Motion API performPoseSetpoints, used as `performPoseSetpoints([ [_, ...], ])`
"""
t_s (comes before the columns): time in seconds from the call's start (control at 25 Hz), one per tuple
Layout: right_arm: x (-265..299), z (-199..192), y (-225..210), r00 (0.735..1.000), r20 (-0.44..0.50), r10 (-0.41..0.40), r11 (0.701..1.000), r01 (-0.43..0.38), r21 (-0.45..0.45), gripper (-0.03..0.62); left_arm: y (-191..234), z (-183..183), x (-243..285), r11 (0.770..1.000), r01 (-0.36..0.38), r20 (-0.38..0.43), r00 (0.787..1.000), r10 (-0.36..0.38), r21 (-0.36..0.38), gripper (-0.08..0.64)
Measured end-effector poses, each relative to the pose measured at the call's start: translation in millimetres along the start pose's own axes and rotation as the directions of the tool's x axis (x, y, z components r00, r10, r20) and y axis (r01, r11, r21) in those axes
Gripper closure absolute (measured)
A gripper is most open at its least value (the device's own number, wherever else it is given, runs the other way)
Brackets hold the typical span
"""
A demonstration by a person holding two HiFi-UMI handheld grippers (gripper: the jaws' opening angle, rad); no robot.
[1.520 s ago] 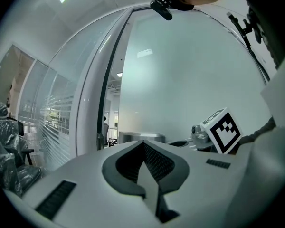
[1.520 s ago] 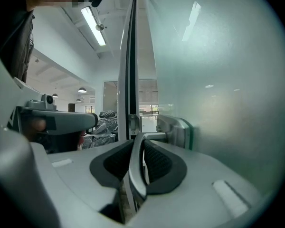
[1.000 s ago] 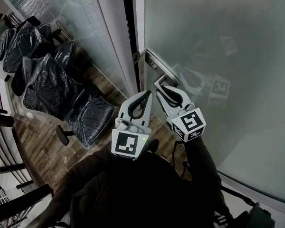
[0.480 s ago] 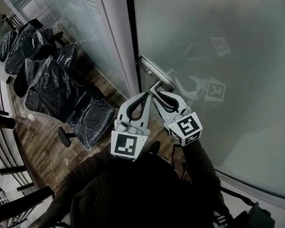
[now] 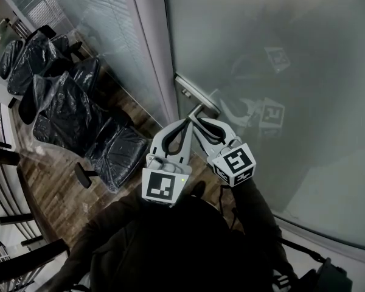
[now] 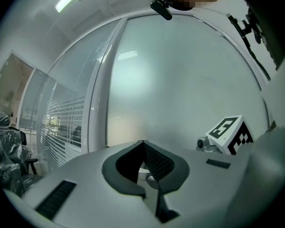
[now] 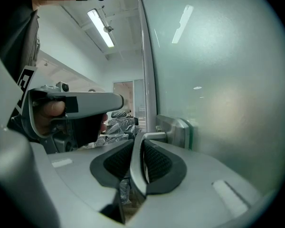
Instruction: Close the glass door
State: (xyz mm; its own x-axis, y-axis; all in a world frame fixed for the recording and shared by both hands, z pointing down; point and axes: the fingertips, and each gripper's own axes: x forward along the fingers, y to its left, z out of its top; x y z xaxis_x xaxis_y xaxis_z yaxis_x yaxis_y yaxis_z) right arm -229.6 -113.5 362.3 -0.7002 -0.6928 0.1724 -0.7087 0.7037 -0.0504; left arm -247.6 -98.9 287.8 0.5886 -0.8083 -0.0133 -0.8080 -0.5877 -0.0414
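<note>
A wood-grain floor [image 5: 58, 184] runs beside frosted glass partitions with slatted blinds [image 5: 103, 8] behind them, and a row of chairs [image 5: 67, 111] wrapped in crinkled black plastic stands along that wall, well apart from the door. The glass door [image 5: 280, 59] is a smooth, milky pane that faintly mirrors the marker cubes. On its edge sits a brushed-metal plate [image 5: 191, 92] bearing a slim, flat lever handle [image 5: 196, 111]. The right gripper [image 5: 201, 121] has its ribbed dark jaws clamped on that lever. The left gripper [image 5: 186, 122] hangs just beside it, jaws pressed together on nothing. A pale frame post [image 5: 151, 47] stands along the door's edge. Since a second ago the dark gap between door and post has shrunk to a thin line.
</note>
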Motion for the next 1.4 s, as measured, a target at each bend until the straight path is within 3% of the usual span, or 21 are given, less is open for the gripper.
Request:
performPoseSetpoints([
  [0.32, -1, 1, -1, 1.000, -0.005, 0.000, 1.000, 0.000, -0.003, 0.526, 6, 0, -13, 1.000, -0.027, -0.009, 1.000, 0.027, 0.009, 0.563],
  [0.56, -2, 4, 4, 0.997, -0.061, -0.041, 0.984, 0.030, -0.174, 0.525, 18, 0, -19, 0.998, -0.057, -0.007, 0.998, 0.057, 0.027, 0.563],
  [0.64, -5, 14, 8, 0.999, -0.018, -0.039, 0.974, 0.034, -0.225, 0.525, 20, -3, -18, 0.998, -0.057, -0.007, 0.998, 0.058, 0.038, 0.563],
  [0.72, -14, 34, 11, 0.997, 0.067, -0.038, 0.970, 0.052, -0.237, 0.571, 19, -6, -17, 0.998, -0.051, -0.003, 0.999, 0.051, 0.049, 0.563],
  [0.88, -39, 72, 19, 0.989, 0.131, -0.067, 0.974, 0.093, -0.209, 0.575, 22, 6, -21, 0.998, -0.061, 0.018, 0.998, 0.061, 0.014, 0.563],
  [1.04, -55, 106, 40, 0.978, 0.206, -0.030, 0.978, 0.071, -0.196, 0.591, 36, 10, -31, 0.994, -0.097, 0.032, 0.995, 0.099, -0.046, 0.563],
  [1.24, -61, 115, 51, 0.970, 0.239, -0.048, 0.997, 0.061, -0.049, 0.591, 40, 8, -37, 0.992, -0.113, 0.031, 0.993, 0.115, -0.055, 0.563],
  [1.4, -57, 123, 53, 0.962, 0.271, -0.048, 0.999, 0.051, -0.005, 0.591, 39, 19, -35, 0.990, -0.110, 0.034, 0.993, 0.113, -0.092, 0.563],
])
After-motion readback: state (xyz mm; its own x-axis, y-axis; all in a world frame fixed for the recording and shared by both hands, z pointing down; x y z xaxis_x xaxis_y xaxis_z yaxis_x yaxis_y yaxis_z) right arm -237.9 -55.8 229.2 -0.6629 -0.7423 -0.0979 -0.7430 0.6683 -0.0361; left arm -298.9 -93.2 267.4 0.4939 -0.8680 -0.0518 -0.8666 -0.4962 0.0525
